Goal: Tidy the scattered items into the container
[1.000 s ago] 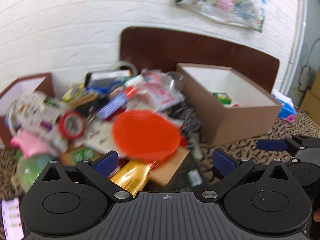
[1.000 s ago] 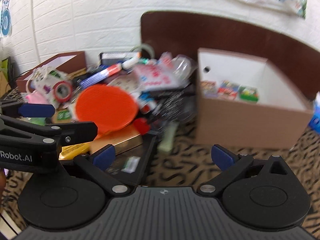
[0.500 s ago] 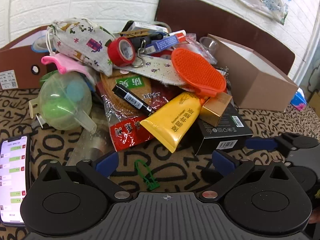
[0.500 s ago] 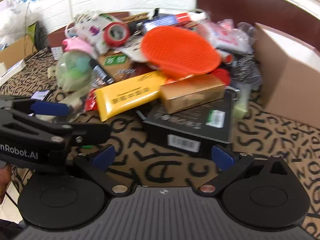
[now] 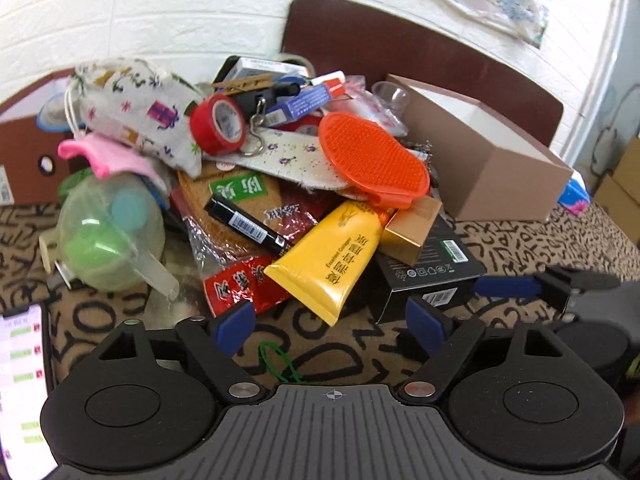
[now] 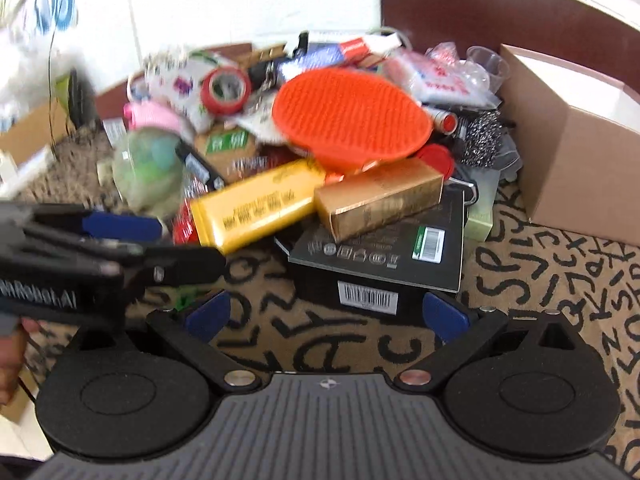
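Left wrist alone shows a phone [image 5: 20, 392]; both hand-held grippers [image 5: 330, 322] [image 6: 326, 314] gape wide, empty.

The right gripper [image 6: 324, 316] hangs wide apart, empty, just before a black box [image 6: 380, 256]; a gold box [image 6: 380, 198] lies on it, beside a yellow tube [image 6: 256, 208].
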Demonstrator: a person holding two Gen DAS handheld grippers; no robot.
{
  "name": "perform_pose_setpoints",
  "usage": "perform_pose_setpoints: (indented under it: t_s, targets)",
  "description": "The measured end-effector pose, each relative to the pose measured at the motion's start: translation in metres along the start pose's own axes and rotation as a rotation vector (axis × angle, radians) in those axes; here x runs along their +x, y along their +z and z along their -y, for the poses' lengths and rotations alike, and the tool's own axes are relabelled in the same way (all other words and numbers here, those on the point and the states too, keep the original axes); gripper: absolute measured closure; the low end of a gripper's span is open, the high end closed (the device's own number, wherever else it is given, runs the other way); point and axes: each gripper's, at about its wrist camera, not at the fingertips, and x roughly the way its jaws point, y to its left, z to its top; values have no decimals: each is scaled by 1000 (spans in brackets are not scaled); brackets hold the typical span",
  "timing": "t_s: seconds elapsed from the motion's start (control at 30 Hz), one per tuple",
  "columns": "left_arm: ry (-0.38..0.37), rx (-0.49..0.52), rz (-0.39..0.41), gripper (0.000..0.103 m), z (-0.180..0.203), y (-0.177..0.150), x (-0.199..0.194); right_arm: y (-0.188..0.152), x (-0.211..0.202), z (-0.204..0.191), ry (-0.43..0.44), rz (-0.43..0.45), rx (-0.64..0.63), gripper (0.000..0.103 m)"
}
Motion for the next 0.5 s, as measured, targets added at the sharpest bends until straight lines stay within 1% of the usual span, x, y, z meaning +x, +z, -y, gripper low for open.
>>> perform_pose_setpoints:
  t_s: [0.07,0.13,0.2,0.3,0.33,0.37,0.4,0.5]
  targets:
    - [4,-5,-23,14,-4,1,0,1,-2,-1,-3,5,-11,1]
    - [10,-16,-27,16,-9,1,-3,3,-5,-4,-4,17,-38,2]
    - [-3,-8,-30,18,-12,1,-6,6,-8,-9,-10,39,-76,3]
    - [4,-20,-50,20,-19,-1,-5,8,-9,-16,-58,73,-160,3]
    - [14,-28,-63,22,-22,-2,-3,8,-6,-17,-81,77,-182,3]
    - [23,-37,-78,27,-24,-3,0,8,-3,-17,-100,78,-194,4]
    - [30,-49,-91,30,-26,-4,2,10,0,-16,-106,78,-190,6]
    - [23,-110,-95,32,-33,-4,5,16,5,-8,-88,85,-139,8]
